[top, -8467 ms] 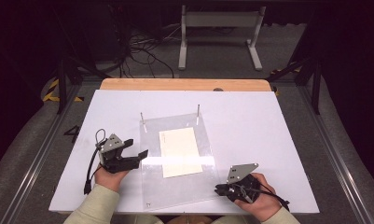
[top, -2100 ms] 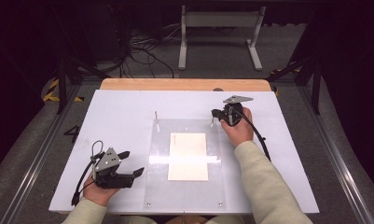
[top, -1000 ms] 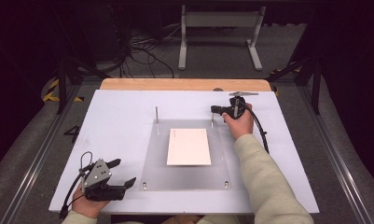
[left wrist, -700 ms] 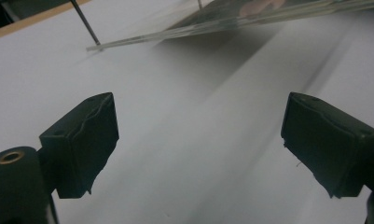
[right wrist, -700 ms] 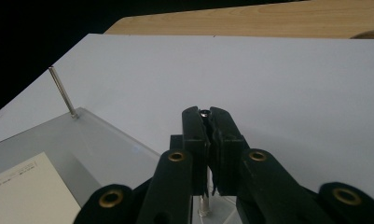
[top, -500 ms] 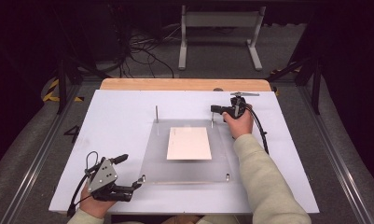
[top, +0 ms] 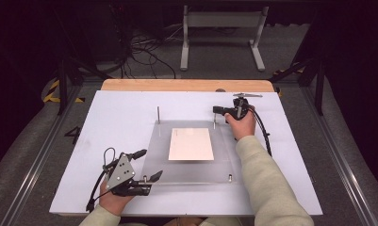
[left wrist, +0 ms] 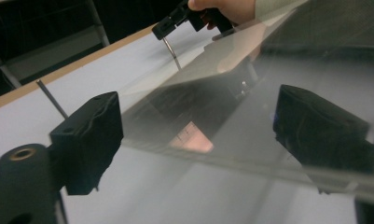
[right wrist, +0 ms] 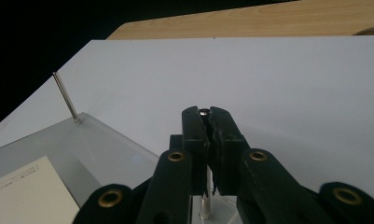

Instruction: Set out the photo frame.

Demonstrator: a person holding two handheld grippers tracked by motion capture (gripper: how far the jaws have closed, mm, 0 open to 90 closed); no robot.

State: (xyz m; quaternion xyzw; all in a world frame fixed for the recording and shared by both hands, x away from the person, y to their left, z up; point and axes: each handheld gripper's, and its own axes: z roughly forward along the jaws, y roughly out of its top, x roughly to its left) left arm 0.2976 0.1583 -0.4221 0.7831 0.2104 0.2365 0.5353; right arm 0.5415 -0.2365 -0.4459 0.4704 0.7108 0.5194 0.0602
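The clear plate (top: 191,155) lies flat on the white surface (top: 111,117) with the paper sheet (top: 191,143) at its middle; the right hand-held gripper (top: 218,110) is pressed together on the pin (right wrist: 204,112) at the plate's far right corner. The left hand-held gripper (top: 148,165), jaws spread and just been closing, straddles the plate's near left edge without pressing it; a careless bite there could, I think, tilt the plate, bind it on the pins, and slide the sheet.

A clear acrylic plate (top: 186,167) lies mid-table on the white tabletop (top: 111,117). On the plate rests a rectangular sheet of paper (top: 191,144); thin metal pins (top: 158,114) stand at the plate's far corners.
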